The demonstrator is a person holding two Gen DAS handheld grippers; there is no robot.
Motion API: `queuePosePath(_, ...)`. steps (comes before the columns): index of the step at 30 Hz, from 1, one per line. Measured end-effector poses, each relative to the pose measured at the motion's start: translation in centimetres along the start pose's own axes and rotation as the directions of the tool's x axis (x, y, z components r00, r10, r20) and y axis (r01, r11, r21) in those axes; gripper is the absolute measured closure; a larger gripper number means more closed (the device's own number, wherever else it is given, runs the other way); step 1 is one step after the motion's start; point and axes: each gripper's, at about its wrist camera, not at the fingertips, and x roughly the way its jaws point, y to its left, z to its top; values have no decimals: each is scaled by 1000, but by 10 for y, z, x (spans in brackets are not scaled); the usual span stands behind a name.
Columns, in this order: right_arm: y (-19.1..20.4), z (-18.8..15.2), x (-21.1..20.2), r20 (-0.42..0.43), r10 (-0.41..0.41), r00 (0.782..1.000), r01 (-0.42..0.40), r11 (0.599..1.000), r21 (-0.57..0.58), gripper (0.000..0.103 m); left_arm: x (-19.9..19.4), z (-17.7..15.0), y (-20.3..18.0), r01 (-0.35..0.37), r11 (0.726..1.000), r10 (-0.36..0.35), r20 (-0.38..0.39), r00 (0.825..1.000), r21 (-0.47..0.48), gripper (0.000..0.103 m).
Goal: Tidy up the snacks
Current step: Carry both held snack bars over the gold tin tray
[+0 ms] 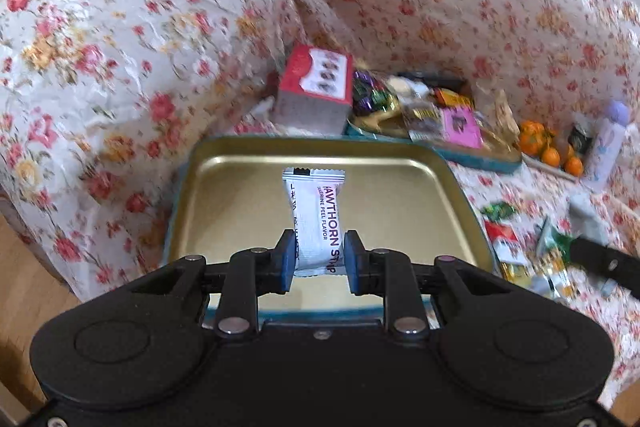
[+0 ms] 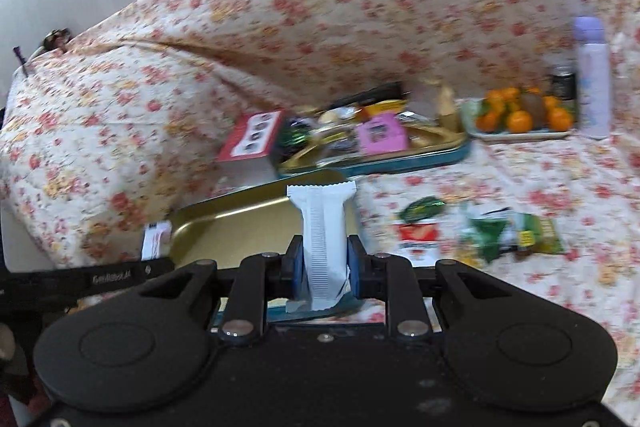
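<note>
Gripping 1 white packet [image 1: 316, 223] each, both grippers [image 1: 318, 261] hover over empty gold tin [image 1: 224, 163].

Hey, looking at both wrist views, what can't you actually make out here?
- Left wrist view: the hawthorn strip packet has its lower lettering partly covered by the left claw.
- Right wrist view: the white packet in the right claw shows only its seamed back, no label.
- Both views: the wrappers in the far tin and the loose snacks on the floral cover are blurred and unreadable.
- Left wrist view: the gold tray has its near rim hidden by the claw body.
</note>
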Motion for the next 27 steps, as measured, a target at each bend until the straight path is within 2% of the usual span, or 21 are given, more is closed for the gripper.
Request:
queuePosePath(4,13,-2,21,-32,33,999,-33,999,-8,80,7,2,16,14,999,-14,-7,1000,-46,71)
queuePosePath(6,18,-4,33,-53,46,998,-46,999,-5,80,13,1,22,-6,998,5,-31,1000,-58,70)
queuePosePath(15,45,-10,78,-133,49,990,-55,998,-44,80,39,-6,44,-43,993,29,-132,991,-106,70)
queuePosePath(27,87,-10,136,-214,45,976,-69,992,-105,80,49,-8,64,-37,988,10,-181,983,-149,70)
